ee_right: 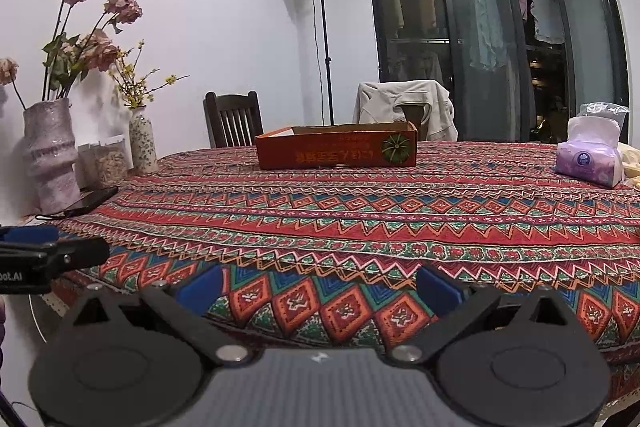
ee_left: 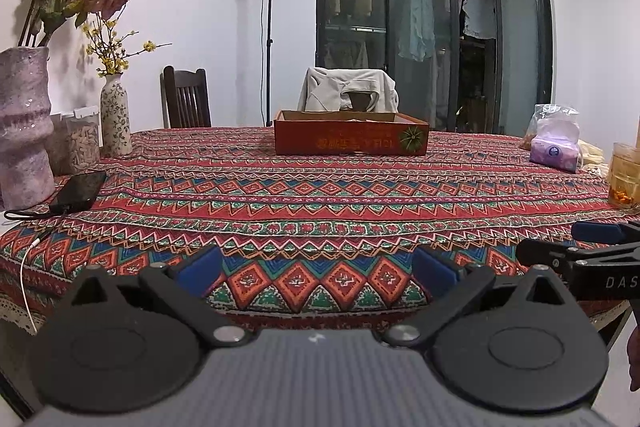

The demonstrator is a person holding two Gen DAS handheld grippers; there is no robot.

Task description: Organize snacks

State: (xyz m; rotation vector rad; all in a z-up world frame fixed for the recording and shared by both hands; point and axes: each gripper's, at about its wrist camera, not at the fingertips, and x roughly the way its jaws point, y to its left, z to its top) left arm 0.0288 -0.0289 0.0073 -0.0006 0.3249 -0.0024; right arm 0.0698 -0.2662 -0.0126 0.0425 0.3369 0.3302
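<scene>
Both my jaws apart, empty, at near bench (ee_left: pixel 320 195) edge. Box (ee_left: pixel 351 138) far; overreach risks toppling glass (ee_left: pixel 624 174) right.

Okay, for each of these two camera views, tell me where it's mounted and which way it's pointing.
Left wrist: sits on the left gripper, facing across the red patterned tablecloth to the orange cardboard box; the right gripper pokes in at right.
Right wrist: sits on the right gripper, facing likewise; the left gripper pokes in at left.
Both share the box, the purple tissue pack and the black phone.
</scene>
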